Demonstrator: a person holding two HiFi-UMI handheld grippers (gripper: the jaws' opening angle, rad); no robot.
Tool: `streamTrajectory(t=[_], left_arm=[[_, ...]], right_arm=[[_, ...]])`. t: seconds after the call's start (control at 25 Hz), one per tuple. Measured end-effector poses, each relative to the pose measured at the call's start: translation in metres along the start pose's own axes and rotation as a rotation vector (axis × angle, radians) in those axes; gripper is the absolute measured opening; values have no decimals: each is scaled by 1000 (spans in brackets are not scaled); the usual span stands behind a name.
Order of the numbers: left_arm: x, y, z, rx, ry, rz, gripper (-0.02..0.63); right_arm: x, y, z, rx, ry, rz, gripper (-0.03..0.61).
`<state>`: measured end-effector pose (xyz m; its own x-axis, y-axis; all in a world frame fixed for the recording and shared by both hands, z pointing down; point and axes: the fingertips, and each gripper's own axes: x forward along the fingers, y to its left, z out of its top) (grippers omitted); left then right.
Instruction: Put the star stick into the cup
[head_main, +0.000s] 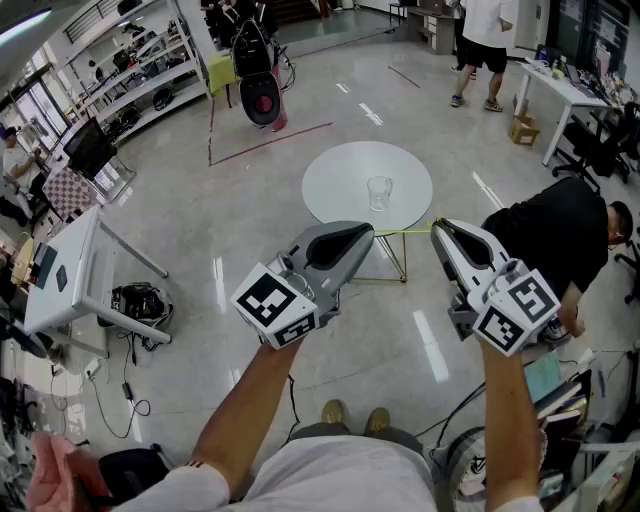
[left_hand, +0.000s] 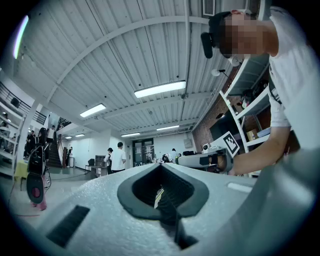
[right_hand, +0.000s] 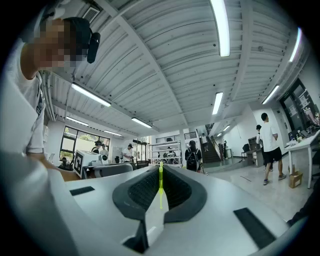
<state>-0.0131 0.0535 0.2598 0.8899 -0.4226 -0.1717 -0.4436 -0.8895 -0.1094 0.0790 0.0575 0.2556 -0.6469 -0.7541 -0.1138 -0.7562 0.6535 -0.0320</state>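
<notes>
Above round white tabletop (head_main: 335, 180), clear cup (head_main: 379, 192)
Thin green stick (right_hand: 160, 182) is pinched by right hand-held gripper (head_main: 440, 227); left hand-held gripper (head_main: 367, 233) is pressed together.

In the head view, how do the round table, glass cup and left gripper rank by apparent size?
1. The left gripper and the round table: about alike; the gripper is far nearer the camera, so unranked.
2. The glass cup: clearly smallest.

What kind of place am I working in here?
Probably an open lab or workshop hall: metal storage shelves, a white desk, and a round white table holding a glass cup.
</notes>
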Motion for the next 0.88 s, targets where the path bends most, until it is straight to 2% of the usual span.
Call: streamTrajectory(t=[0.88], left_arm=[[20, 0, -16, 0, 17, 82, 15]], right_arm=[[-15, -36, 0, 11, -7, 39, 23]])
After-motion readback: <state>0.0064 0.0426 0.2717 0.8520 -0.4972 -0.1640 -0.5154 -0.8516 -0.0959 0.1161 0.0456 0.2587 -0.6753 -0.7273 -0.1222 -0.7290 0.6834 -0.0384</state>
